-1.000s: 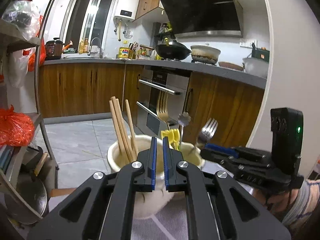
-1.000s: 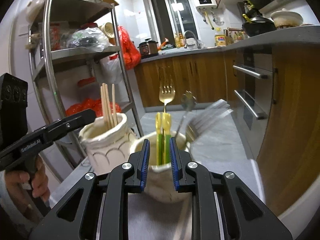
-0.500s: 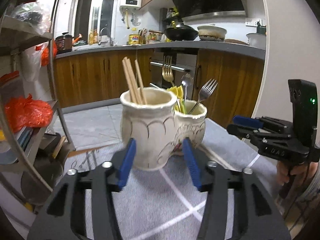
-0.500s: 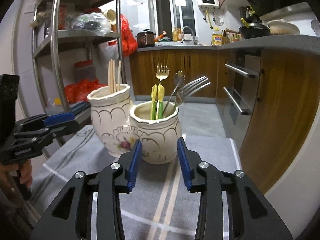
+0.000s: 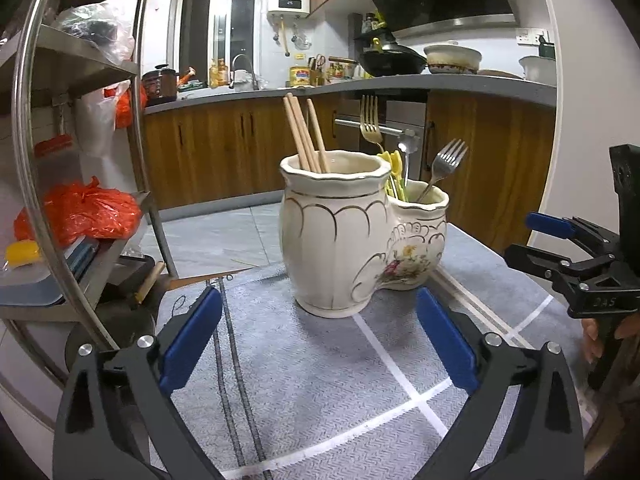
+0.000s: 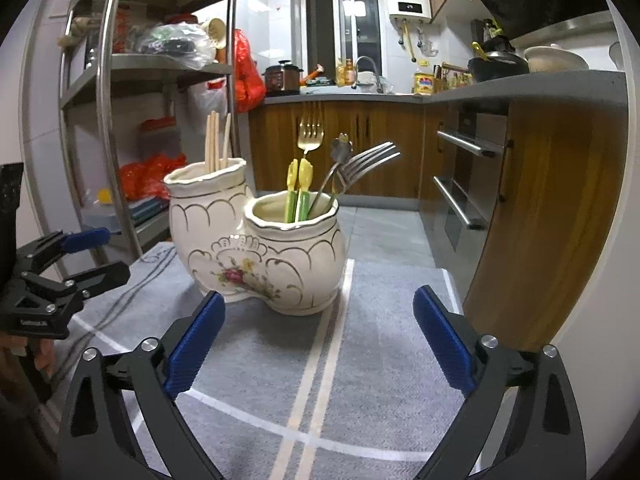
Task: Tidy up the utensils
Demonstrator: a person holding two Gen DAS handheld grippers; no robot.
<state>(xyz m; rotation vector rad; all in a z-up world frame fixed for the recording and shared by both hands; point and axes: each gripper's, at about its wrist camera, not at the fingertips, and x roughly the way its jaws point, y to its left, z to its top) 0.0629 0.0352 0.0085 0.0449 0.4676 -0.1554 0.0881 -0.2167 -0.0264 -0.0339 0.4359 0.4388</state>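
Observation:
A cream double ceramic holder (image 5: 340, 236) (image 6: 256, 248) stands on the grey cloth (image 5: 320, 380). Its taller pot holds wooden chopsticks (image 5: 304, 136) (image 6: 216, 140). Its lower pot holds a gold fork (image 5: 370, 122) (image 6: 310, 132), a silver fork (image 5: 446, 164) (image 6: 368, 160), a spoon (image 6: 340, 148) and yellow-green picks (image 6: 299, 188). My left gripper (image 5: 320, 324) is open and empty, a short way in front of the holder. My right gripper (image 6: 320, 328) is open and empty, also in front of it. Each gripper shows at the other view's edge, the right one (image 5: 568, 248) and the left one (image 6: 64, 264).
A metal shelf rack (image 5: 80, 160) with red bags (image 5: 84, 212) stands left of the table. Wooden kitchen cabinets (image 6: 540, 208) and an oven (image 6: 464, 184) stand to the right and behind. The cloth has white stripes (image 6: 320, 360).
Both grippers have opened wide and pulled back and down from the holder. The silver fork now stands still in the lower pot.

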